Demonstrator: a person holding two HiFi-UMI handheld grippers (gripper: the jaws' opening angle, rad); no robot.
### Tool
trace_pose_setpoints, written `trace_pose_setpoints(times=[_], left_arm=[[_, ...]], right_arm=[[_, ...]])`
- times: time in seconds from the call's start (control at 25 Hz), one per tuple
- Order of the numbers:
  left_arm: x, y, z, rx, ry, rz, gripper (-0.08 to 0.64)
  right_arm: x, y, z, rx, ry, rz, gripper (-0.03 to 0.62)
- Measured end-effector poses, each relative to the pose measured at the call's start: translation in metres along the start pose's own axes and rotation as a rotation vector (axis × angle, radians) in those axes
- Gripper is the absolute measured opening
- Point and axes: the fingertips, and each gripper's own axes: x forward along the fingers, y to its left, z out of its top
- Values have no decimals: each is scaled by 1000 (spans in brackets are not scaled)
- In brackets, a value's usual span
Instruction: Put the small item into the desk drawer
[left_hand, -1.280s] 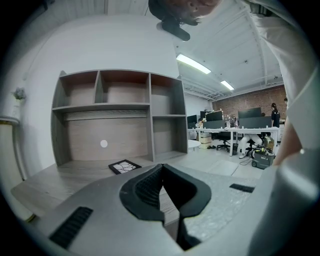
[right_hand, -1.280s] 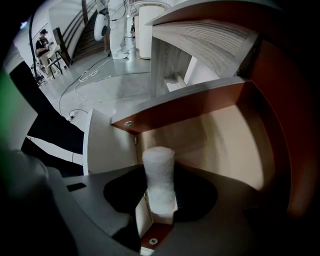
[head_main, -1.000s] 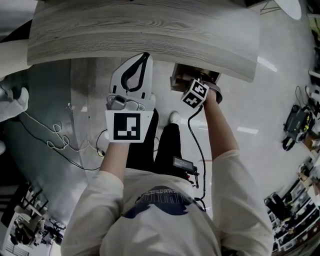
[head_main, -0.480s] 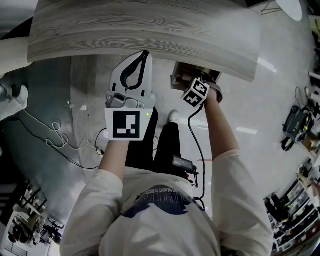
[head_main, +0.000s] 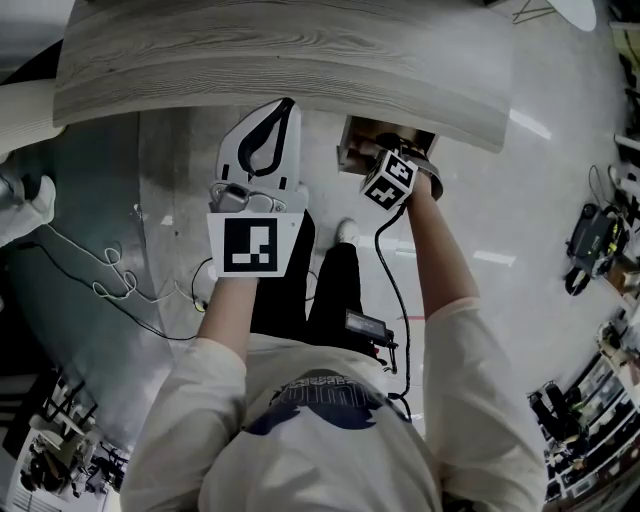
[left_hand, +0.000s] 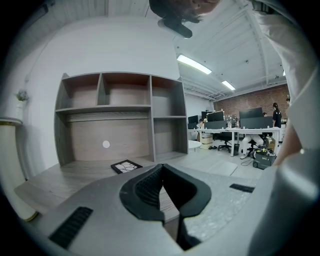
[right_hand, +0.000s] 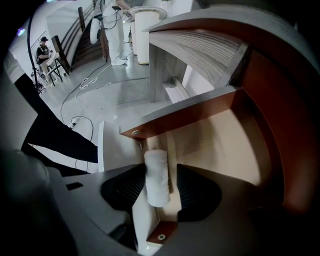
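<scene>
A small white roll (right_hand: 156, 177) lies between the jaws of my right gripper (right_hand: 161, 170), over the near corner of the open desk drawer (right_hand: 220, 145). The jaws are opening: the roll rests against the left pad and a gap shows on its right side. In the head view the right gripper's marker cube (head_main: 388, 183) sits at the drawer (head_main: 362, 140), just under the desk's front edge, and hides the jaws. My left gripper (head_main: 288, 104) is held up in front of the grey wooden desk (head_main: 280, 60), its tips (left_hand: 162, 166) closed together with nothing between them.
A shelf unit (left_hand: 120, 115) stands on the desk, with a dark framed tile (left_hand: 126, 166) lying in front of it. Cables (head_main: 110, 280) trail over the floor at the left. The person's legs (head_main: 320, 290) are below the desk edge. Office desks and equipment stand at the right.
The right gripper's cube has edged slightly up toward the desk and drawer. The left gripper has barely moved.
</scene>
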Motion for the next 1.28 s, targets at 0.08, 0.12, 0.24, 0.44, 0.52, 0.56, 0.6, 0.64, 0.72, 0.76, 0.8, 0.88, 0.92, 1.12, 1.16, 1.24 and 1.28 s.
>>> trace_pose_setpoints(times=[0.08,0.12,0.24,0.44,0.52,0.56,0.6,0.64,0.72,0.76,0.8,0.88,0.92,1.12,1.16,1.24,1.28], left_arm=[[-3,-2,4,8,-14,-3,8],[-5,-4,6,14,-16,-5,8],[-12,-8,10,9,-18,-4,8],[-21,-16,14,13,-26,-6,8],[-25,-21,15,12,-26,-6,8],[-26,-23,15,12,-26,-6,8],[-28,-24,15,12,-27,-5,8],[-30,-26,16,11,-28,-4,8],[-35,-29,19,14,-33,-4,8],[-37,-30,21,18,-41,-4,8],[-39,-31,25,18,-53,-1,8],[-46,-32,34,14,-78,6,8],[-52,-32,39,10,-88,10,8],[-75,-34,62,-23,-128,26,8],[-78,-37,69,-29,-136,29,8],[-85,-46,86,-33,-157,28,8],[-90,-51,94,-32,-169,26,8]], right_arm=[[-5,0,1,20,-13,-9,195],[-8,0,2,33,-21,-15,195],[-18,-2,3,60,-45,-39,195],[-36,-5,8,111,-101,-69,194],[-44,-7,10,130,-130,-88,193],[-49,-9,11,138,-147,-102,193],[-54,-10,13,148,-165,-118,192],[-60,-12,15,161,-186,-135,190],[-77,-17,20,208,-243,-176,185],[-88,-21,24,242,-282,-200,176],[-101,-26,27,281,-324,-225,170],[-134,-33,34,378,-421,-268,158],[-152,-33,37,438,-475,-287,153],[-258,-29,47,646,-732,-407,141],[-281,-28,48,649,-776,-439,138],[-325,-24,51,642,-859,-495,135],[-346,-21,52,639,-896,-517,132]])
